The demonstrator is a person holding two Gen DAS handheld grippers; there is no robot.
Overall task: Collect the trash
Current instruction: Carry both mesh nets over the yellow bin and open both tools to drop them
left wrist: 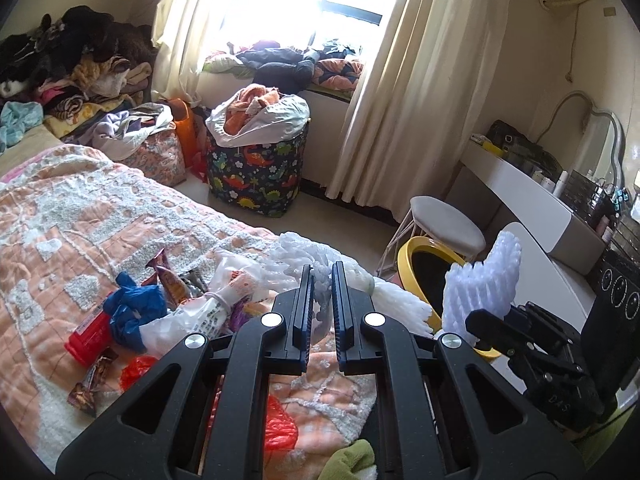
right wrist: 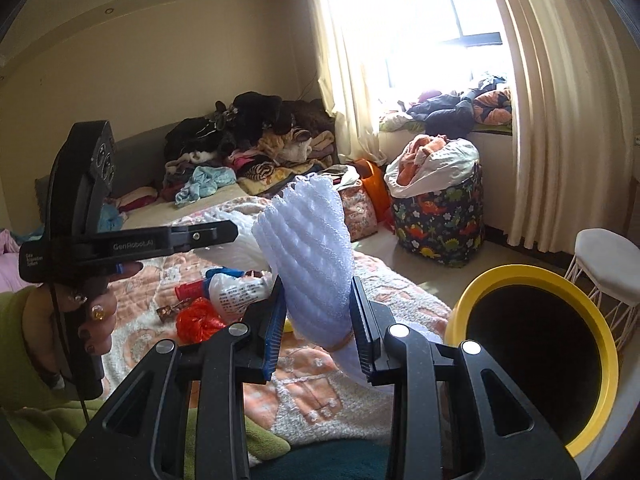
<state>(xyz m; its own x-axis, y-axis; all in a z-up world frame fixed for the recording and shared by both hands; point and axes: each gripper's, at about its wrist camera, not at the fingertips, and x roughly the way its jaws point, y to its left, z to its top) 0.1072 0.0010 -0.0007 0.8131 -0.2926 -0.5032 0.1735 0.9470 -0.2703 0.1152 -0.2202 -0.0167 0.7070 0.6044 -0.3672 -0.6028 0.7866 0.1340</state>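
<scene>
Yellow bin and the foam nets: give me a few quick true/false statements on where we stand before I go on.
1. The right gripper holds a white foam net. True.
2. The left gripper is wide open and empty. False: it is shut on another foam net.
3. The yellow bin has its lid on. False: its mouth is open.
4. A red plastic bag lies on the bedspread. True.
</scene>
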